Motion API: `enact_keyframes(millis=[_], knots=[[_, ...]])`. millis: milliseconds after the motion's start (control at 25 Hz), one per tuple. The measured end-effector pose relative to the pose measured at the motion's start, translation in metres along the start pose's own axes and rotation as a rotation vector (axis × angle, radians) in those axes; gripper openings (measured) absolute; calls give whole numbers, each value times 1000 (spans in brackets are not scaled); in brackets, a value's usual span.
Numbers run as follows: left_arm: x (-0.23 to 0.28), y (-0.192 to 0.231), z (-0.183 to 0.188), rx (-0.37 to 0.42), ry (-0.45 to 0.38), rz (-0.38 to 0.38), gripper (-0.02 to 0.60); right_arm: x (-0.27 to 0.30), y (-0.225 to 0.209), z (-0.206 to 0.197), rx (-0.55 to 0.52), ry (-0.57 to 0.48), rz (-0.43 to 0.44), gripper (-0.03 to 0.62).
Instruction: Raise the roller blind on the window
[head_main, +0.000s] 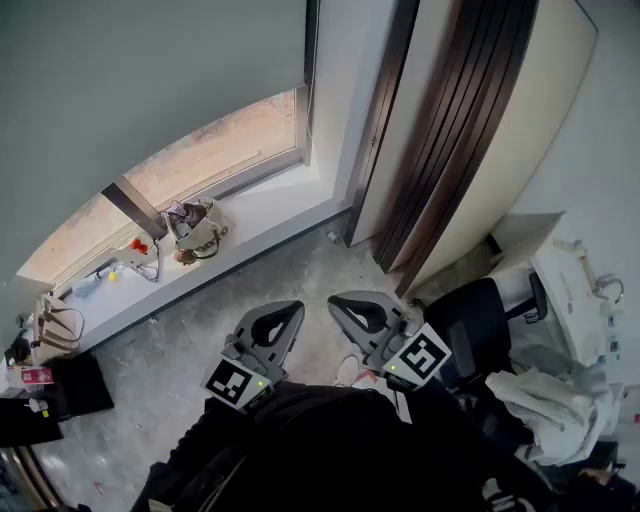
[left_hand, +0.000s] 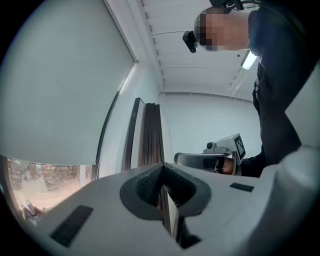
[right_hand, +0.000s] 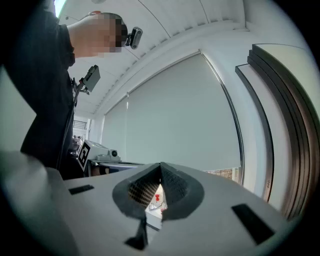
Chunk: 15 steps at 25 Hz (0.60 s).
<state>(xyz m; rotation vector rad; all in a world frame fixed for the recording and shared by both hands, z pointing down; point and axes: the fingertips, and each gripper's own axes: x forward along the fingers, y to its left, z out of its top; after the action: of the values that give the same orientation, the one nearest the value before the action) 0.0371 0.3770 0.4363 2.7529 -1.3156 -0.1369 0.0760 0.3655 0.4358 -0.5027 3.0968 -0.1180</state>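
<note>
A grey roller blind covers most of the window, its lower edge leaving a strip of glass bare above the sill. The same blind fills the left of the left gripper view, and the blind spans the middle of the right gripper view. My left gripper and right gripper are held low, side by side, well short of the window. Both are shut with nothing between the jaws. No cord or chain is visible.
On the white sill lie a small bag and small items. A dark-framed door panel stands at the right. A black chair and piled white cloths sit at lower right.
</note>
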Motion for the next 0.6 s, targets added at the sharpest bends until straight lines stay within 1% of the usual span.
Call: enact_keyframes(millis=[120,240,400,600], knots=[[1,-6,-9,21,18,-2,5,-5,1,-2,2,1,-1,-2],[2,-10,-16,8,57,13,5,-10,-1,-4,10,1,-8,-2],[6,-16,-17,-5,65,19,5,-17,-3,-3,0,-3,-10,-2],[10,-23,-18,3,45,22,5,-27,-3,3,-24,-37,-9,0]])
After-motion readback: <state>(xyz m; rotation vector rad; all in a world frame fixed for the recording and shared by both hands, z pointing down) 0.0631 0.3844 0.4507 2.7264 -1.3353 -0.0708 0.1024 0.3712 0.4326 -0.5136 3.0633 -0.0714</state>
